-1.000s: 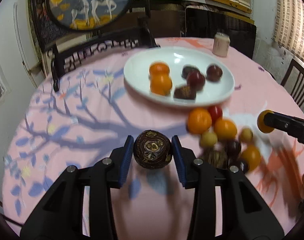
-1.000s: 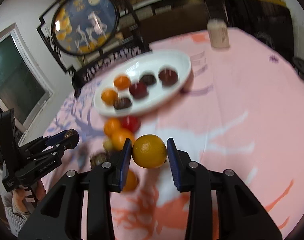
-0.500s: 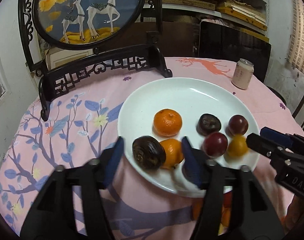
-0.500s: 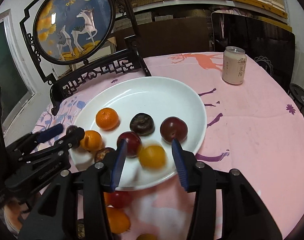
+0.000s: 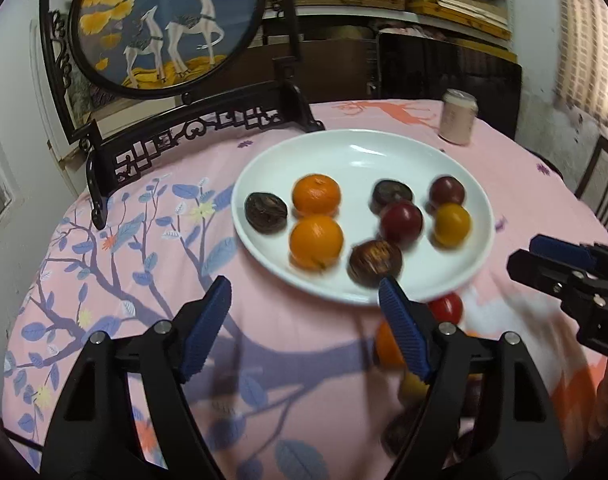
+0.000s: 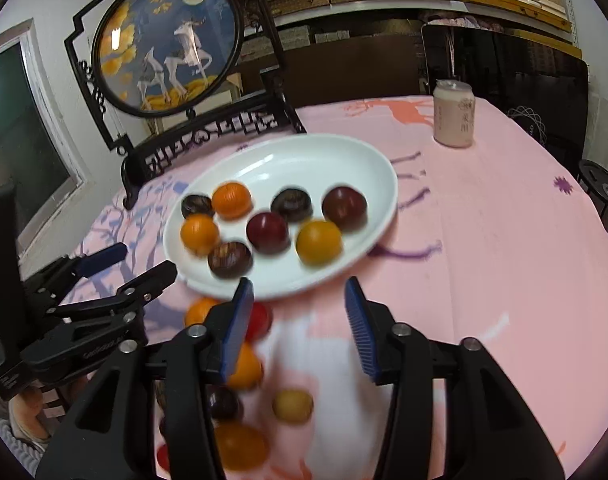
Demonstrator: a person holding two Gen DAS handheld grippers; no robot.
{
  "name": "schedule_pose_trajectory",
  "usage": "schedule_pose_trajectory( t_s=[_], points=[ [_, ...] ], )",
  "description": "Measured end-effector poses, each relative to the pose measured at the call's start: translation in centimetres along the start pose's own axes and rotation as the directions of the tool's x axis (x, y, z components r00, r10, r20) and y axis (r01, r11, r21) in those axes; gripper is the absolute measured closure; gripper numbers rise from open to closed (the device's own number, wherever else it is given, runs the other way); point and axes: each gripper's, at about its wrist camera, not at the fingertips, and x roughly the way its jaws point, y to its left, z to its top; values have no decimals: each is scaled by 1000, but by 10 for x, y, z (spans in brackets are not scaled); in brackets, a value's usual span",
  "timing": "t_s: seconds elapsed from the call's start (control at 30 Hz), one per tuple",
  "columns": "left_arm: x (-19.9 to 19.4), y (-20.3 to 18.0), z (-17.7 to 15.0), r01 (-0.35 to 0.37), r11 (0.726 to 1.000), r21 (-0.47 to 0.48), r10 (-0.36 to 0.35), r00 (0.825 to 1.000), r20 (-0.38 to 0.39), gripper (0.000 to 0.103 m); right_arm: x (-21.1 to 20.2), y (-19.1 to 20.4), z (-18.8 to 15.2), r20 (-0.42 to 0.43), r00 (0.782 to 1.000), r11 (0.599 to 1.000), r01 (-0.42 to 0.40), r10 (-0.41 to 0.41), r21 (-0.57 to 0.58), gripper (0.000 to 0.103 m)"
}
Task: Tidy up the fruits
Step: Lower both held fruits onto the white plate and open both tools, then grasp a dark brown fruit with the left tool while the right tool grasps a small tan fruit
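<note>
On the pink tablecloth (image 5: 104, 280), the white plate (image 5: 356, 152) is holding eight fruits; left gripper (image 5: 304, 320) and right gripper (image 6: 300, 320) are opening empty at six o'clock.

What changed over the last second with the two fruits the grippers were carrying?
Both were let go onto the white plate: the left gripper released the dark brown fruit, the right gripper the yellow fruit. Both grippers' jaws are opening, empty, drawn back off the plate. The can stayed put.

The can (image 6: 453, 114) bears dark characters, too blurred to read. Raised lettering on the left gripper (image 6: 100, 350) body may read "GoodHand", though uncertainly.
</note>
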Motion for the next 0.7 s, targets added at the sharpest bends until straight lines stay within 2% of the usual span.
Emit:
schedule_pose_trajectory(
  t_s=[0.23, 0.37, 0.5, 0.57, 0.63, 0.7],
  points=[
    [-30, -14, -34, 21, 997, 72, -21, 1000, -6, 14, -28, -5, -19, 29, 999, 999, -31, 30, 26, 44],
    [-38, -18, -48, 77, 993, 86, -75, 997, -30, 14, -34, -9, -27, 17, 999, 998, -44, 44, 48, 43],
    [-33, -24, -51, 45, 992, 116, -40, 998, -44, 11, -38, -9, -29, 24, 999, 998, -46, 45, 47, 43],
    [-27, -19, -52, 53, 994, 97, -47, 997, -63, 3, -39, -11, -30, 24, 999, 998, -47, 46, 52, 43],
    [-25, -10, -51, 58, 996, 67, -53, 996, -77, 3, -40, -12, -30, 26, 999, 997, -45, 44, 55, 43],
    [-25, -1, -50, 12, 999, 46, -9, 997, -75, 3, -41, -13, -30, 28, 999, 997, -47, 45, 59, 43]
  ],
)
